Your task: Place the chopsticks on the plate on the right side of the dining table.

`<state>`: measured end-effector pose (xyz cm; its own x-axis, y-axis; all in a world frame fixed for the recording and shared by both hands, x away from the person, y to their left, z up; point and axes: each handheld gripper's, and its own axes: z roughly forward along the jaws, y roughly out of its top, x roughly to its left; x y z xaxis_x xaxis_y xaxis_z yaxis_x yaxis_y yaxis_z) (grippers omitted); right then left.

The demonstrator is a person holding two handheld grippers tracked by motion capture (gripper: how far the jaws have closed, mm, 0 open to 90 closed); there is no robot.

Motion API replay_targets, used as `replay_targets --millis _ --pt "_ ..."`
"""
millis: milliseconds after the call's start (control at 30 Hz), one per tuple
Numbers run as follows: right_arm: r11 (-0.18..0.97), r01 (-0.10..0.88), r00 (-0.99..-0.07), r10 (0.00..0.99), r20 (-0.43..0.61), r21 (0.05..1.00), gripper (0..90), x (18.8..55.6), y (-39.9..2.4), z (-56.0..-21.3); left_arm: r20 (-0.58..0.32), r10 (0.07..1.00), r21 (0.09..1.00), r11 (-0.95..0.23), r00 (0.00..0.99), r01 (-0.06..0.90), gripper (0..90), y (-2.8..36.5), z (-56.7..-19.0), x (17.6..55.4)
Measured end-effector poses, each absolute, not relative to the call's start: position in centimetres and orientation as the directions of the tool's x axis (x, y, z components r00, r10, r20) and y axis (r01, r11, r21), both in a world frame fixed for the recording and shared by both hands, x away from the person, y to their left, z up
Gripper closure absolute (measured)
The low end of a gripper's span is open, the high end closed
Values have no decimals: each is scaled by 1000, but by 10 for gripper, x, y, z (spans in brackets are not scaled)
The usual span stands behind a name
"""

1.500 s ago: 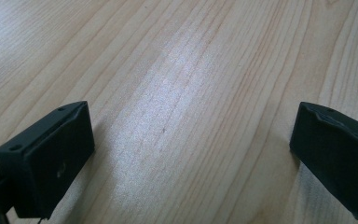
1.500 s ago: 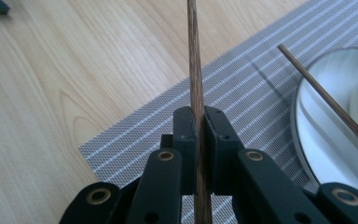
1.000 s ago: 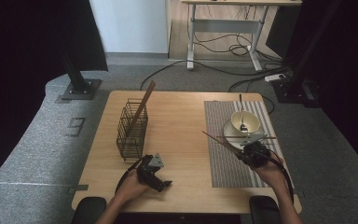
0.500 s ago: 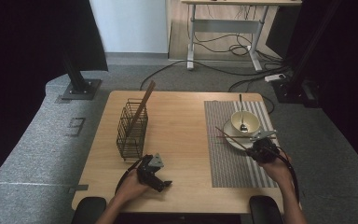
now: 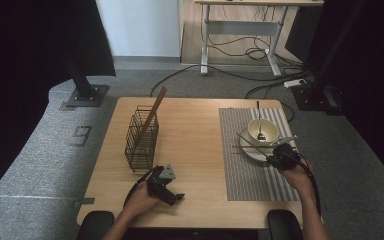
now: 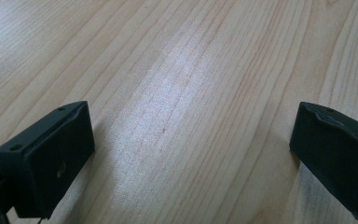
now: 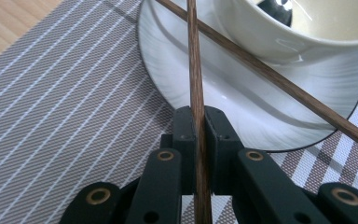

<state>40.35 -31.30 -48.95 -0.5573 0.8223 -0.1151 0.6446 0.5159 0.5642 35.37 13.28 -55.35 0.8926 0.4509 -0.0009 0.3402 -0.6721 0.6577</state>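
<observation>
Wooden chopstick (image 7: 196,70) sits clamped in the right gripper (image 7: 199,123), tip cut off; left gripper (image 6: 191,144) gapes.

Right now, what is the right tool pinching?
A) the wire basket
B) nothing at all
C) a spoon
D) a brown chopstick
D: in the right gripper view the right tool has its jaws shut on a brown chopstick, just in front of the white plate.
</observation>
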Motion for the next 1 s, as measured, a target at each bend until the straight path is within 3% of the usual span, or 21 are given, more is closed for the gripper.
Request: replay_targets --millis 667,1000 --pt "477 673 -516 850 -103 565 781 416 -334 -501 -2 451 659 -671 893 340 0 133 -554 354" --pt "444 682 -477 872 -106 582 706 414 -345 -505 1 449 656 -675 894 338 0 133 -553 354"
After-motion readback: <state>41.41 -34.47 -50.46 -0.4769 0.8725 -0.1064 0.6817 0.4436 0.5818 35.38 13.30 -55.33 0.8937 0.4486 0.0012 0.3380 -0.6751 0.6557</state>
